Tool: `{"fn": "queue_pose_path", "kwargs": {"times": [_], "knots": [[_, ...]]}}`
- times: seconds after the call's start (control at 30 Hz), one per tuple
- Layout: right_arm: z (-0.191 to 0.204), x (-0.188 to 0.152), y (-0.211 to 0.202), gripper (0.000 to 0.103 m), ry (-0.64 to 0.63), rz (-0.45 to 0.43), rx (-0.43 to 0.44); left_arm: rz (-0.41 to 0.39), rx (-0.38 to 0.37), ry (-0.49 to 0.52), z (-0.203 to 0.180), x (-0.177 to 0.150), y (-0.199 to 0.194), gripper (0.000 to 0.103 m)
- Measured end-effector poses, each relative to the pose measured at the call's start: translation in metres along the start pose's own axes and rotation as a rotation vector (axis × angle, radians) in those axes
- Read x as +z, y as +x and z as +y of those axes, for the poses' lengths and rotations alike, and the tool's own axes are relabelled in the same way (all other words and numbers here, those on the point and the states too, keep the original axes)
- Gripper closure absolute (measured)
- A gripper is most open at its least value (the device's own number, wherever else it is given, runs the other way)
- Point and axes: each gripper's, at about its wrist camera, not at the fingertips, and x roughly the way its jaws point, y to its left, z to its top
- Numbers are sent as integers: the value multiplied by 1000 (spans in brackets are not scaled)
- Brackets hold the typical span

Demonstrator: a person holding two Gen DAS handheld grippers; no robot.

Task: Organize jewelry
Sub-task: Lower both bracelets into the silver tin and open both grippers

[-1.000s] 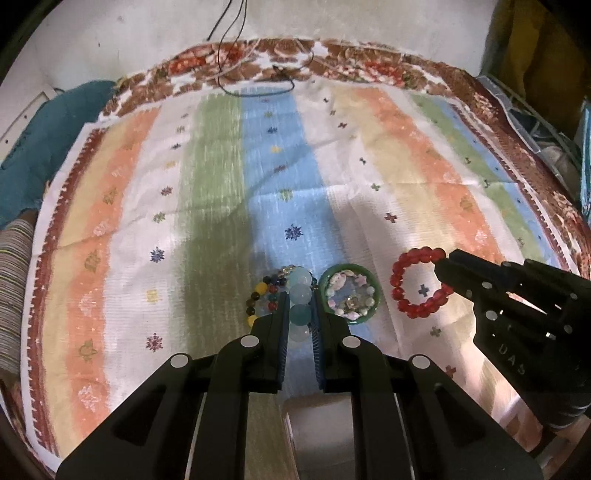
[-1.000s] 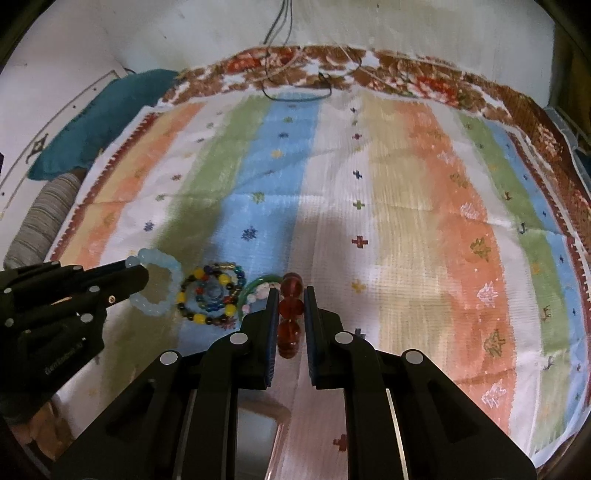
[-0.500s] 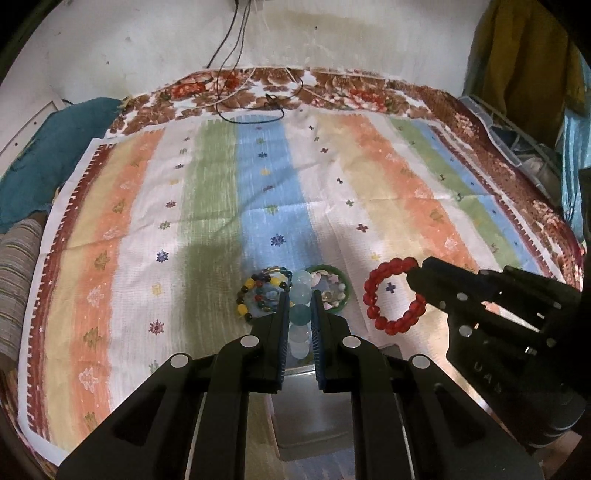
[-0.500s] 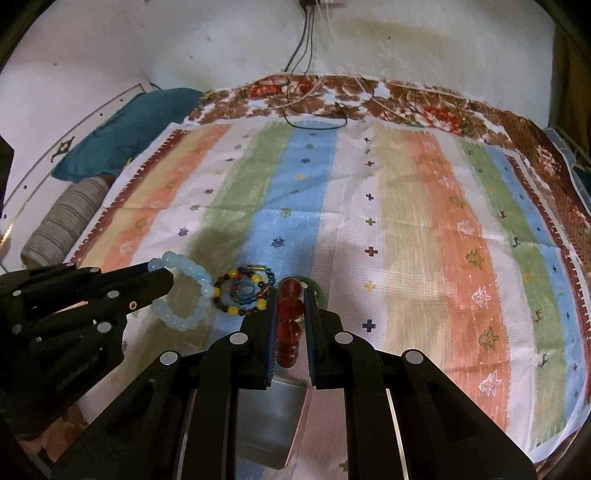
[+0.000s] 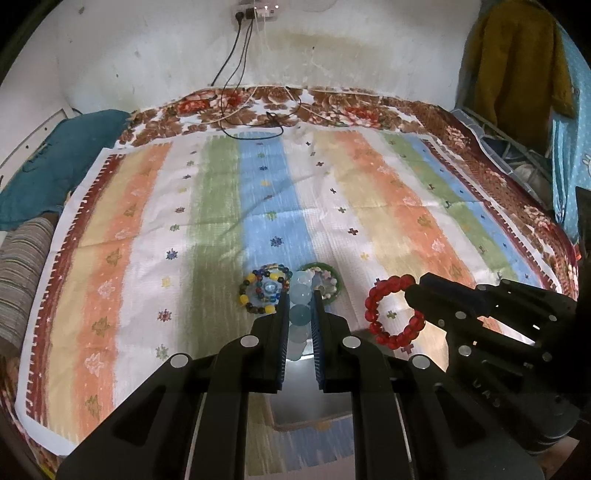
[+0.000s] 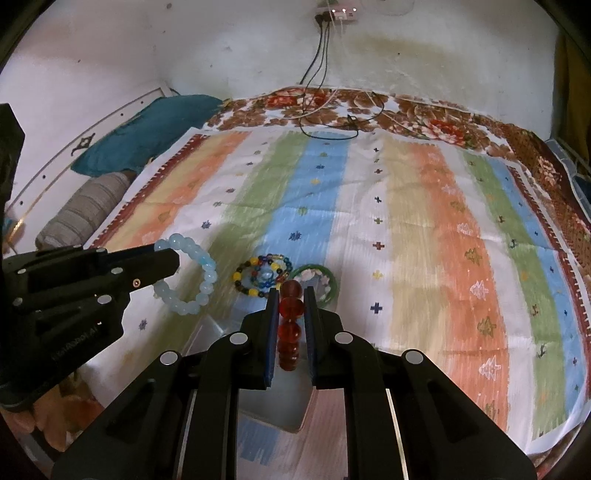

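My left gripper (image 5: 300, 299) is shut on a pale blue bead bracelet (image 5: 300, 314), which hangs off the cloth in the right wrist view (image 6: 201, 273). My right gripper (image 6: 291, 291) is shut on a red bead bracelet (image 6: 290, 310); the left wrist view shows its ring (image 5: 373, 306) dangling from the right gripper (image 5: 413, 291). On the striped cloth (image 5: 207, 229) lie a multicoloured bead bracelet (image 5: 255, 284) and, to its right, a green bangle (image 5: 334, 275) around small pale pieces. A grey open box (image 5: 314, 402) sits below both grippers.
Black cables (image 5: 255, 125) run from a wall socket (image 5: 255, 13) onto the far edge of the bed. A teal pillow (image 5: 55, 158) and a striped bolster (image 5: 20, 266) lie at the left. A yellow garment (image 5: 517, 55) hangs at the right.
Both grippers have risen and drawn back toward the near edge, each carrying its bracelet off the cloth. The grey box has come into view beneath them.
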Motion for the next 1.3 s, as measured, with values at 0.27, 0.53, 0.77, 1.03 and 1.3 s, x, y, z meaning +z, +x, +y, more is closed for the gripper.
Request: {"fn": "queue_pose_path", "kwargs": {"times": [0.27, 0.53, 0.77, 1.03, 1.3], "knots": [[1, -14, -6, 89, 1, 12, 14, 2, -8, 0, -2, -13, -7, 92], [2, -19, -2, 82, -5, 45, -14, -1, 4, -23, 1, -18, -9, 73], [-7, -17, 4, 57, 26, 60, -27, 2, 40, -77, 16, -14, -4, 54], [-23, -8, 14, 43, 85, 91, -15, 44, 61, -128, 32, -3, 17, 39], [-29, 1, 34, 35, 82, 143, -33, 77, 126, -62, 28, 11, 40, 33]]}}
